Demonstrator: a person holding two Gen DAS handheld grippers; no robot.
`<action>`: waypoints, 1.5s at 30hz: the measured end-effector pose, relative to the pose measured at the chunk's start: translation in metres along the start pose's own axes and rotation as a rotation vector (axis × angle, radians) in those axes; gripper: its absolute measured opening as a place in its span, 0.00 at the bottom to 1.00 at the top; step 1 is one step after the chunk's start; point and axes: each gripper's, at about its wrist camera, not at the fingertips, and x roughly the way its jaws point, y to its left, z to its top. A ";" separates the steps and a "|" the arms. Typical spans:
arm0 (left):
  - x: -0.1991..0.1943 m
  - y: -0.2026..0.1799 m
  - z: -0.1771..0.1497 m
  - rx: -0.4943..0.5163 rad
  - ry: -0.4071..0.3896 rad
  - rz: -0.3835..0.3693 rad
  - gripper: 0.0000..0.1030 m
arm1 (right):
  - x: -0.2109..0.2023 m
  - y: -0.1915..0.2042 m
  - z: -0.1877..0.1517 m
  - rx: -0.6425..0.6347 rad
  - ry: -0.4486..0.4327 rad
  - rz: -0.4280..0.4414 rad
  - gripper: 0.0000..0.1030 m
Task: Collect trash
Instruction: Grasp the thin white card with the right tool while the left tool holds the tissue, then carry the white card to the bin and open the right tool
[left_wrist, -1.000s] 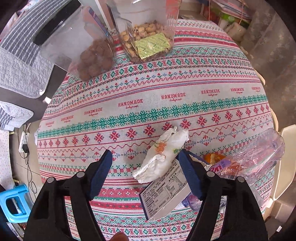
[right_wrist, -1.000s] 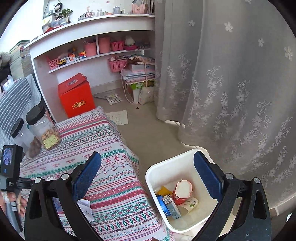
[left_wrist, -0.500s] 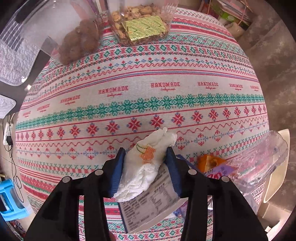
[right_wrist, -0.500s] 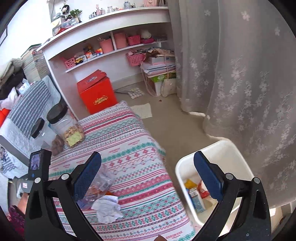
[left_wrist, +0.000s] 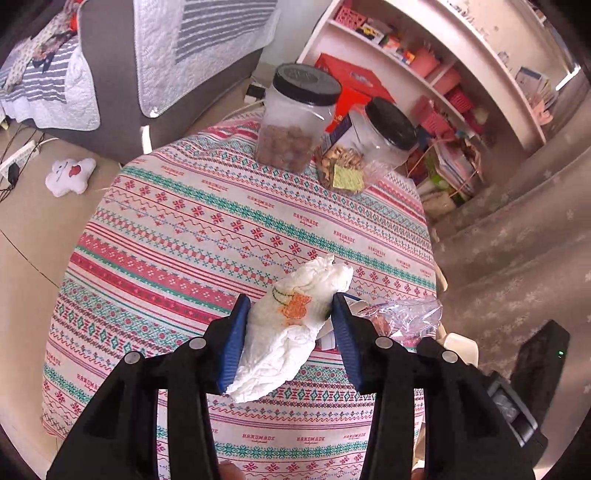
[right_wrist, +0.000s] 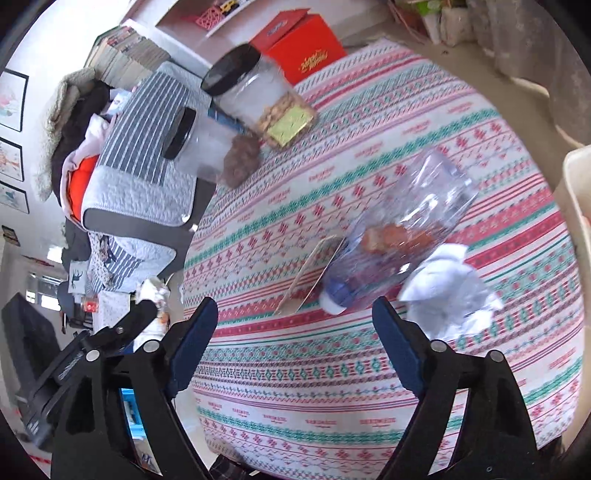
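We hold the crumpled tissue tight in our left gripper, lifted above the striped tablecloth so it can go to the bin. Our right gripper, jaws just narrowing but empty, points at the plastic bag at one o'clock.

Your left gripper clamps a crumpled white napkin above the patterned tablecloth. Two black-lidded jars stand at the table's far edge; a clear plastic bag lies just right of the gripper.
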 end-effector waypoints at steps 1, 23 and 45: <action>-0.005 0.004 -0.001 -0.005 -0.013 0.004 0.44 | 0.010 0.004 -0.003 0.012 0.021 0.016 0.69; -0.011 0.067 0.005 -0.039 -0.016 0.061 0.44 | 0.107 0.002 0.006 0.120 0.022 -0.123 0.44; -0.014 0.065 0.006 -0.026 -0.080 0.076 0.44 | 0.069 0.057 0.000 -0.146 -0.125 -0.069 0.10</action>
